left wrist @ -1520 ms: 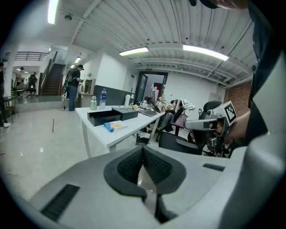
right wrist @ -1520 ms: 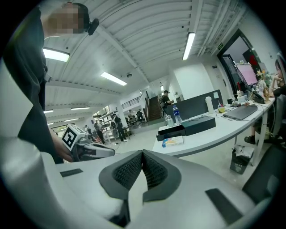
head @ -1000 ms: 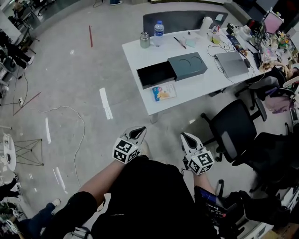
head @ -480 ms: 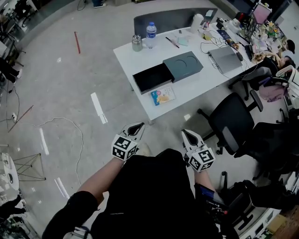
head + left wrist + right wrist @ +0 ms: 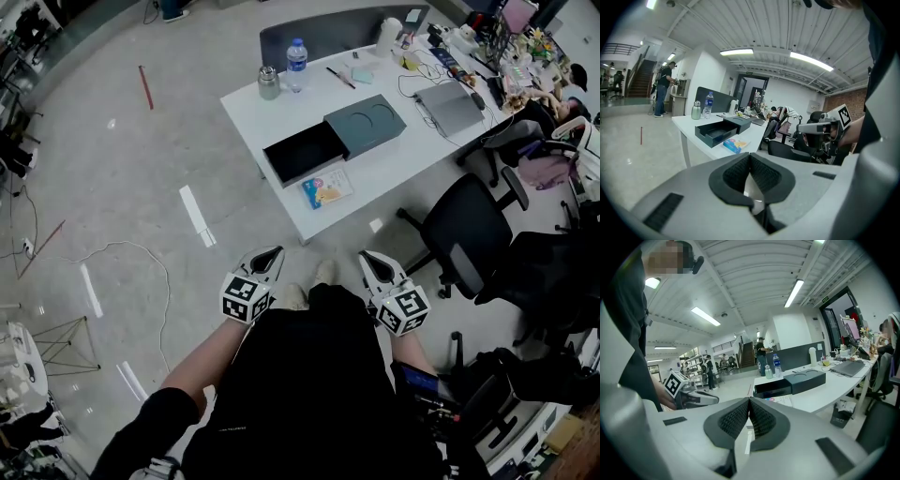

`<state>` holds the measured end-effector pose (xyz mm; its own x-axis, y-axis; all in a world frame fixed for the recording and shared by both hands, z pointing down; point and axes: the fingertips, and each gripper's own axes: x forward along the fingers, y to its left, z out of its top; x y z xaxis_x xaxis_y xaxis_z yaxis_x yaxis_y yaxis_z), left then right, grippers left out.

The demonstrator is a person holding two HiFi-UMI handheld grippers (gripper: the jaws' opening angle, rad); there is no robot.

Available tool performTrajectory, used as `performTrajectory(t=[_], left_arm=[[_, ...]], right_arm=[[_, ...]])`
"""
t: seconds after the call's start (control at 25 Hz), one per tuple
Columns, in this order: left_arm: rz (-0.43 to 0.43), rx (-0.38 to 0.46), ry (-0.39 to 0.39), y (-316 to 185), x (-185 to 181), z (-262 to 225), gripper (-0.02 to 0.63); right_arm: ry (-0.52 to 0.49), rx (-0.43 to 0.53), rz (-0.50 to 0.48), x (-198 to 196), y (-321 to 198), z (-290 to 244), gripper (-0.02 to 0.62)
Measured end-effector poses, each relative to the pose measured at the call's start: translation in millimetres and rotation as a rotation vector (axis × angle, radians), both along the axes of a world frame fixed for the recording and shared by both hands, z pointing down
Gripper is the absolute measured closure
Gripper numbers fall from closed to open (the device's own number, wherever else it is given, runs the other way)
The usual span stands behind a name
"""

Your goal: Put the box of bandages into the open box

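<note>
A small colourful box of bandages [image 5: 328,188] lies near the front edge of a white table [image 5: 412,150]. Just behind it stands the dark open box [image 5: 305,150], its drawer pulled out to the left of a grey-green sleeve [image 5: 367,125]. Both show far off in the left gripper view as the bandage box [image 5: 735,144] and the open box [image 5: 715,132], and in the right gripper view as the open box [image 5: 772,387]. My left gripper [image 5: 269,255] and right gripper [image 5: 367,259] are held close to the body, well short of the table, both shut and empty.
On the table's far side stand a water bottle [image 5: 296,65] and a metal flask [image 5: 270,82]; a laptop [image 5: 451,106] lies at its right end. A black office chair [image 5: 464,234] stands right of the table. A cable [image 5: 141,258] and tape strips lie on the floor to the left.
The table and its boxes have slid upward and left in the head view as the person steps toward it. Both grippers stay shut, carried along in front of the body.
</note>
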<state>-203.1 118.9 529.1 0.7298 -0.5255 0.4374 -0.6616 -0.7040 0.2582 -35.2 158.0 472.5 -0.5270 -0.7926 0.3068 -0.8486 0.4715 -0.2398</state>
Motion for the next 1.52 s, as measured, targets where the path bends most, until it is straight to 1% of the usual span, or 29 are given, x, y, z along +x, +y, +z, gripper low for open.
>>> performTrajectory(t=[0.24,0.48,0.64,0.84,0.96,1.16,1.52], left_arm=[[0.01,-0.005,-0.008,-7,6,5,0.597],[0.003,0.0,-0.028,-32,6,3,0.597],[0.004,-0.002,-0.038,-50,14,4,0.598],[0.054,0.007,-0.055,-70,33,3,0.597],[0.086,-0.002,-0.072,-82,45,5,0.597],[0.134,-0.019,-0.141,-99,59,16,0.597],[0.244,-0.026,-0.248,-128,98,36,0.597]], right_arm=[[-0.016,-0.023,0.012,9,-6,16,0.569],[-0.031,-0.013,0.002,9,-39,16,0.569],[-0.038,-0.008,-0.004,15,-60,15,0.569],[-0.041,-0.02,-0.003,26,-84,20,0.569],[-0.047,-0.027,-0.001,32,-100,22,0.569],[-0.066,-0.034,-0.004,40,-124,25,0.569],[-0.091,-0.065,0.0,63,-157,41,0.569]])
